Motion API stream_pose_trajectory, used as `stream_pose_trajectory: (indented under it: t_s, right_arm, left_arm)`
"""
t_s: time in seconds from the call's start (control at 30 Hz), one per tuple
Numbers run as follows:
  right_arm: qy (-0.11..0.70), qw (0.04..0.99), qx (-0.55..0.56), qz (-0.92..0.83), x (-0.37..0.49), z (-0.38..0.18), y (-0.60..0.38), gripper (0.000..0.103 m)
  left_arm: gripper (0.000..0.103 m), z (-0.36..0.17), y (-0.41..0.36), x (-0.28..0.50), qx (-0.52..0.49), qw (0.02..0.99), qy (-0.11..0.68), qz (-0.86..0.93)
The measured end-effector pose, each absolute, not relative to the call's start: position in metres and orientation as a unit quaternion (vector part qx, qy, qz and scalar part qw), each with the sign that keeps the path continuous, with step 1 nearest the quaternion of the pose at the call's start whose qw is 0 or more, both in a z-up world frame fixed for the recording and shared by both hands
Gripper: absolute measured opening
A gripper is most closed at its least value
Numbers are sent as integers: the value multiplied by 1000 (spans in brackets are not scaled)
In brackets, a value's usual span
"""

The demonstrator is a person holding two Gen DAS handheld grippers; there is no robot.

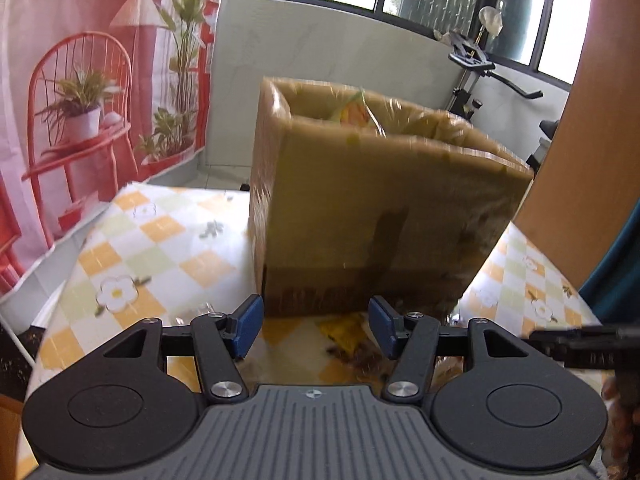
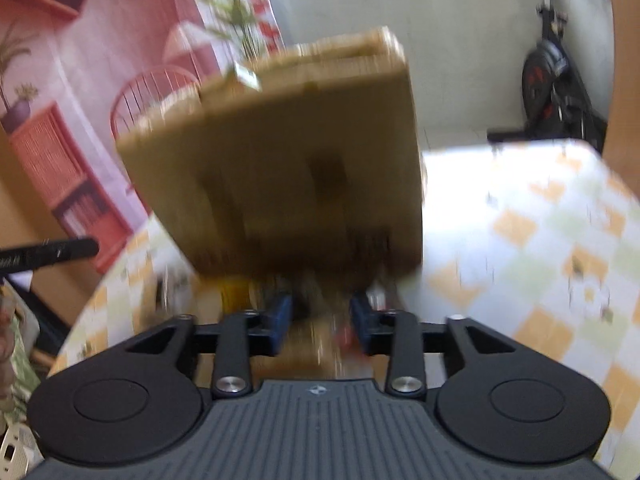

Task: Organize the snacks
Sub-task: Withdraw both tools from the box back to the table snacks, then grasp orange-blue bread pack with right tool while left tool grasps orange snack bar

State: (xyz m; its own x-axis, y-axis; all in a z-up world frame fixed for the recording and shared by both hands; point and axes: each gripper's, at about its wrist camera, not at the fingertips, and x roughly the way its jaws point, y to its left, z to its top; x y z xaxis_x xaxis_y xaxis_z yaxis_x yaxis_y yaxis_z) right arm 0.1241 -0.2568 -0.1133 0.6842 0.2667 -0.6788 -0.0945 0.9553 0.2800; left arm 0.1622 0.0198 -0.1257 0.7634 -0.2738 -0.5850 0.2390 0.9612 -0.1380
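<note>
Brown cardboard fills both wrist views: an open-topped box [image 1: 384, 200] stands on the table [image 1: 132, 248], whose glossy cloth is checked in orange, pale green and white with small daisies. I hold a gripper in each hand, both aimed down at the foot of the box. My left gripper [image 1: 316, 326] has its blue pads apart with nothing between them; below the gap lies a yellow snack packet [image 1: 344, 330], crinkled and shiny, just in front of the box's base. My right gripper [image 2: 320, 320] also stands parted and empty, hovering over a blurred heap of wrappers [image 2: 320, 340] at the box's near edge, where I can make out yellow and a spot of red but no single packet. Inside the box, an orange-and-yellow bag [image 1: 354, 110] pokes above the rim, so some snacks already sit there while others wait on the cloth. The step in hand, as I judge it, is picking up a loose packet to drop in the box. To do it well I should slow down, since the right view is smeared, settle one pad on each side of a packet's edge, and pinch a seam, not the puffed middle, as slick film slips and its contents crush. The box walls look stiff, taped and smooth, so a bump from either hand might slide it on the cloth.
</note>
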Motion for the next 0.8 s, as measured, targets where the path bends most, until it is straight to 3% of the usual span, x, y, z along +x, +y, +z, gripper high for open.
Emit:
stream_pose_trajectory:
  t_s: [0.07,0.17,0.3,0.67,0.8]
  right_arm:
    - [407,901,115,96,116,-128,-257,59]
    - [440,887,98,99,107,-144,-253,62]
    - [456,883,65,89,95,-155,-247,82]
    - [502,858,57,90,96,-177,-239,85]
    - [495,863,26,97,94,-178,-232,77]
  left_arm:
    - [63,-133,18,161,-30,937,321,-138]
    - [64,-141,14,160,-34,934,328,-137]
    - [68,-148,8,155,-29,933,332,-135]
    - [73,-171,-15,145,-31,922,362,-135]
    - [74,-173,-19,146,-29,919,367,-140]
